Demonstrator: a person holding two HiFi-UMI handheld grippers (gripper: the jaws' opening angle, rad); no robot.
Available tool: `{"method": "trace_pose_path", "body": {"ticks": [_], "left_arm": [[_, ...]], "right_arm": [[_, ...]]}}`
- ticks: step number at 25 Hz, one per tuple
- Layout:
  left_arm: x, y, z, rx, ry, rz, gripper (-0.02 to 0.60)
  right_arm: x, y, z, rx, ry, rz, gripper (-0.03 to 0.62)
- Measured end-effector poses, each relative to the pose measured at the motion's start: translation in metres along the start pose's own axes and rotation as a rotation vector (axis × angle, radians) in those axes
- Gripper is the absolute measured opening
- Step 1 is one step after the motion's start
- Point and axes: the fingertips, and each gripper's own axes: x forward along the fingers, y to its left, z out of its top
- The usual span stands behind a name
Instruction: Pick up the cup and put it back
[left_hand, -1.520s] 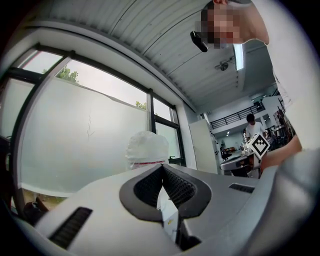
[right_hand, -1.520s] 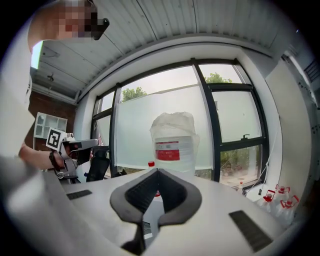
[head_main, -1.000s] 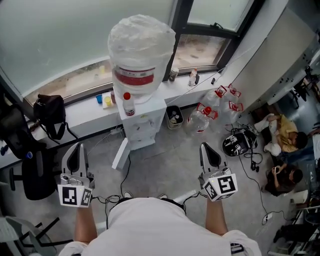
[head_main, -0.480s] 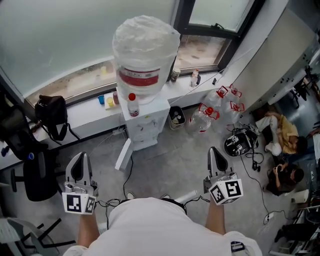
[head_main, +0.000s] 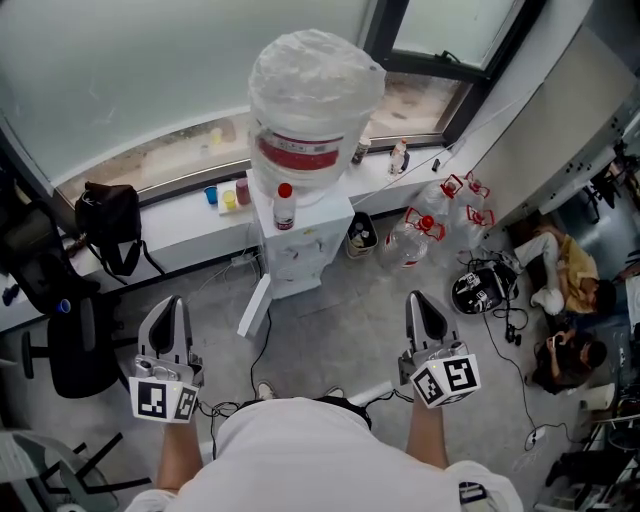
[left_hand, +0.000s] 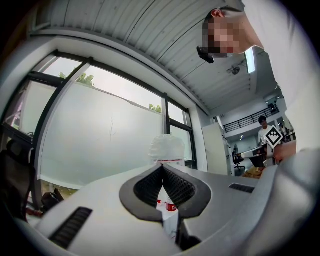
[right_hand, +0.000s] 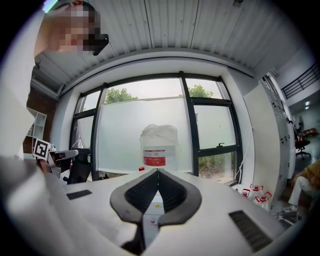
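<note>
Small cups, one blue (head_main: 211, 194) and one yellow (head_main: 228, 200), stand on the white window ledge (head_main: 180, 225) just left of the water dispenser (head_main: 300, 250). The dispenser carries a big bottle wrapped in plastic (head_main: 315, 100), and a small red-capped bottle (head_main: 284, 207) stands on its top. My left gripper (head_main: 165, 318) and right gripper (head_main: 420, 305) hang above the grey floor, well short of the ledge. Both are shut with nothing between the jaws. The dispenser's bottle (left_hand: 166, 147) (right_hand: 159, 142) shows beyond the tips of the left gripper (left_hand: 161, 167) and the right gripper (right_hand: 158, 171).
A black bag (head_main: 108, 215) sits on the ledge at left, with a black office chair (head_main: 60, 330) below it. Right of the dispenser are a small bin (head_main: 362, 235), empty water jugs (head_main: 420, 235), a black helmet (head_main: 480, 290) and a person sitting on the floor (head_main: 560, 270). Cables trail across the floor.
The view has shifted, so the dispenser and ledge now sit further right in the picture. Both grippers hang slightly lower in the picture and stay shut.
</note>
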Motion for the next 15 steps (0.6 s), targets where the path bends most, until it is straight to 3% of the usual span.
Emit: {"method": "trace_pose_path", "body": {"ticks": [7, 15], "left_arm": [[-0.008, 0.009, -0.009, -0.038, 0.004, -0.006, 0.023], [-0.006, -0.009, -0.008, -0.001, -0.001, -0.002, 0.023]], "right_arm": [[0.004, 0.020, -0.004, 0.000, 0.000, 0.013, 0.021], [0.003, 0.017, 0.001, -0.012, -0.006, 0.047, 0.020]]}}
